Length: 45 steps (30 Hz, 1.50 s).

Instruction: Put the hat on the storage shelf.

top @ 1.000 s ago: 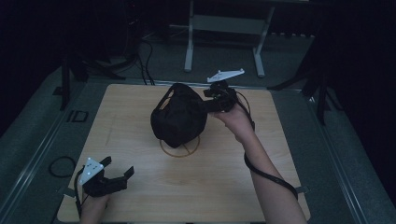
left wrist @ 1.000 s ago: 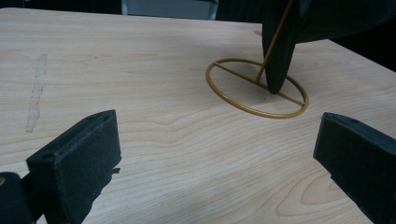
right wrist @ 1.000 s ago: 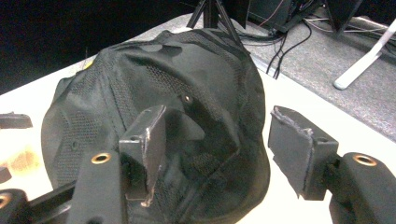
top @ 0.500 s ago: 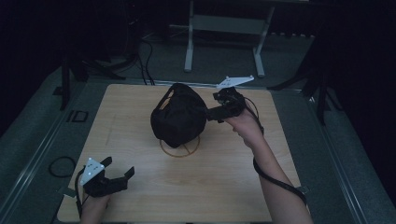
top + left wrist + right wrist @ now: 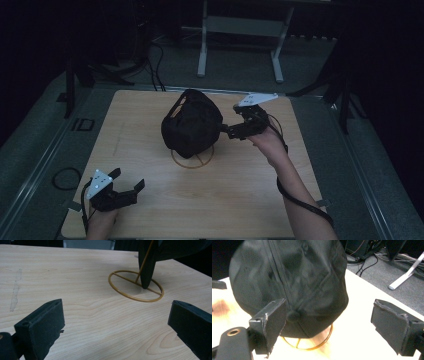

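A black cap (image 5: 191, 123) is sitting on a thin gold wire stand (image 5: 192, 159) in the middle of the wooden worktop (image 5: 240, 200). The stand has a round ring at the bottom, lying flat on the wood, and the cap is hanging over most of it. Behind the worktop, grey floor is showing, with the white legs of a frame (image 5: 239, 45) and some dark cables (image 5: 155, 65) lying there. Nothing is standing between the cap and either hand.

The right gripper (image 5: 226, 131) is sitting just beside the right side of the cap, pointing at it. Its fingers (image 5: 270, 322) have just been opening and are now standing wide apart. In the right gripper view the cap is sitting close in front of them, a bit blurry, but the pads are not pressing on it, and nothing is being held.

The left gripper (image 5: 127, 183) is resting near the front left corner of the worktop, well apart from the cap. Its fingers (image 5: 41, 325) are standing wide open too, with only bare wood between them.
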Tool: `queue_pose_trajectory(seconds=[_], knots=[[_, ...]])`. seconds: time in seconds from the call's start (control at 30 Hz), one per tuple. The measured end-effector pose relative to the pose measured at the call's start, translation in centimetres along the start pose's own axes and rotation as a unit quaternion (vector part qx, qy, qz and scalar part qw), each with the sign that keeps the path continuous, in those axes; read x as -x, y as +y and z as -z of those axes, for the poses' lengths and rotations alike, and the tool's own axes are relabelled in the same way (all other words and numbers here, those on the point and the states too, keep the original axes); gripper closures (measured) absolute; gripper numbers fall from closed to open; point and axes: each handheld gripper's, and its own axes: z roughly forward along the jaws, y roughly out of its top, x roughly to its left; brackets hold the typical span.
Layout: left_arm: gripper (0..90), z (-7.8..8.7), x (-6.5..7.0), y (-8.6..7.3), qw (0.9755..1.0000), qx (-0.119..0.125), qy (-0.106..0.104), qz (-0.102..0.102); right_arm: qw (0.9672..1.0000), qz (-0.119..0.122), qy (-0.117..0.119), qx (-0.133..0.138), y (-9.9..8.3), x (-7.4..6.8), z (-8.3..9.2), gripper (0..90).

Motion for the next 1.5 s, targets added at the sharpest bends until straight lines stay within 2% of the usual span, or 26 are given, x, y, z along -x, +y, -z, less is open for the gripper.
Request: queue_pose_trajectory(seconds=[0.2,0.47,1.13,1.5], knots=[[1.3,0.1,0.0,0.0,1.0000,-0.001,0.000,-0.003,0.9999,-0.011,0.001,0.000,-1.5,0.2,-0.1,12.7],[1.3,0.2,-0.1,-0.1,1.0000,-0.002,0.002,-0.002,0.9999,-0.007,-0.007,-0.006,-3.5,0.1,-0.2,12.7],[1.3,0.1,0.0,-0.2,0.9999,-0.004,0.001,-0.011,0.9996,-0.017,-0.010,-0.018,-8.9,-0.1,-1.2,12.9],[1.3,0.1,0.0,-0.2,1.0000,-0.003,-0.001,-0.008,0.9987,-0.039,-0.007,-0.031,-12.2,0.2,-1.8,13.0]])
